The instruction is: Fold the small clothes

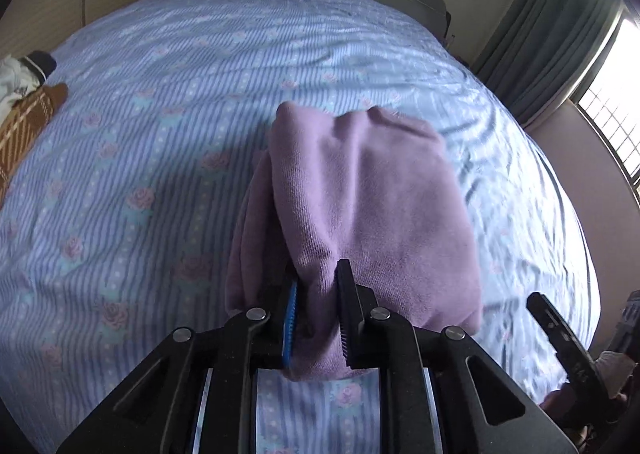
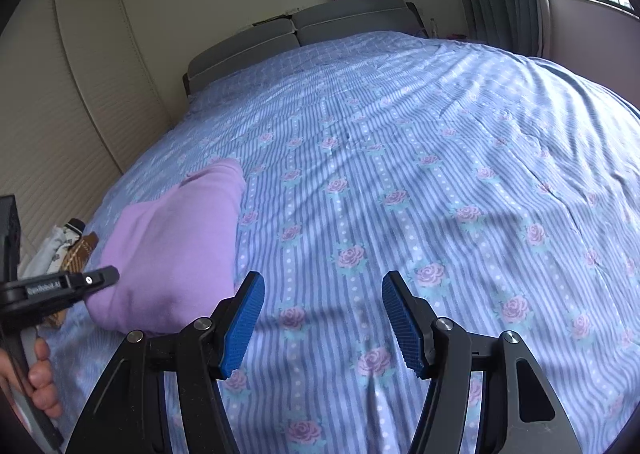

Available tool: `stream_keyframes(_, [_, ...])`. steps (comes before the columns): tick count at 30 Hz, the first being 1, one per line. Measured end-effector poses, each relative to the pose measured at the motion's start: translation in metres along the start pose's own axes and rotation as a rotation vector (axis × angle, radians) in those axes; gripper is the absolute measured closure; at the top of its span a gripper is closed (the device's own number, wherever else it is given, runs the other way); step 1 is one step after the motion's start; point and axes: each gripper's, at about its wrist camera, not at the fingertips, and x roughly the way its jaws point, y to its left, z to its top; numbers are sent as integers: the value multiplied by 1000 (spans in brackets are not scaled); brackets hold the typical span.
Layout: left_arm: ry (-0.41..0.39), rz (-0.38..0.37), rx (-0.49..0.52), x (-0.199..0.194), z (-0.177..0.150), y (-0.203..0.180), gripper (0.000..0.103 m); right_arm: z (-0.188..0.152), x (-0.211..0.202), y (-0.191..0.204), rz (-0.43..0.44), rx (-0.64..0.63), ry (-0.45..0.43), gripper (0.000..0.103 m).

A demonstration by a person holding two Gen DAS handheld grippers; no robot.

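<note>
A folded purple garment (image 1: 360,194) lies on the bed, a thick soft bundle. My left gripper (image 1: 318,286) is shut on the near edge of it, with a fold of cloth pinched between the blue pads. In the right wrist view the same purple garment (image 2: 172,246) sits at the left, and one finger (image 2: 96,279) of the left gripper reaches onto its near corner, held by a hand (image 2: 40,374). My right gripper (image 2: 322,318) hangs open over bare sheet to the right of the garment, nothing between its pads.
The bed is covered by a blue striped sheet with roses (image 1: 160,134). A white garment and a brown patterned one (image 1: 24,110) lie at the bed's left edge. A grey headboard (image 2: 304,26) stands at the far end, with curtains and a window (image 1: 612,102) to the right.
</note>
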Motion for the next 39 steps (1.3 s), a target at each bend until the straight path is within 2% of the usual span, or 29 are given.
stream_keyframes(9, [-31, 14, 11, 5, 4, 2, 72, -8, 10, 7, 9, -25, 44, 41])
stream_keyframes(14, [-67, 25, 12, -15, 5, -4, 52, -6, 12, 10, 36, -22, 81, 41])
stream_keyframes(16, [-89, 50, 20, -21, 6, -7, 37, -4, 9, 14, 40, -32, 79, 41])
stream_keyframes(17, [-106, 62, 23, -25, 8, -7, 36, -3, 8, 15, 41, -39, 77, 39])
stream_keyframes(19, [-110, 67, 23, -26, 10, -5, 35, 1, 4, 19, 44, -56, 68, 32])
stream_keyframes(22, [-99, 80, 0, -22, 13, 5, 35, 11, 3, 25, 51, -78, 50, 27])
stream_keyframes(26, [-70, 79, -27, -13, 10, 17, 35, 28, 15, 42, 69, -127, 46, 25])
stream_keyframes(30, [-67, 82, -34, -9, 6, 23, 34, 34, 36, 62, 79, -186, 80, 25])
stream_keyframes(34, [-60, 91, -43, -2, 3, 30, 33, 24, 60, 73, -21, -265, 154, 25])
stream_keyframes(39, [-64, 101, -58, 3, -1, 32, 33, 17, 67, 65, -93, -288, 186, 25])
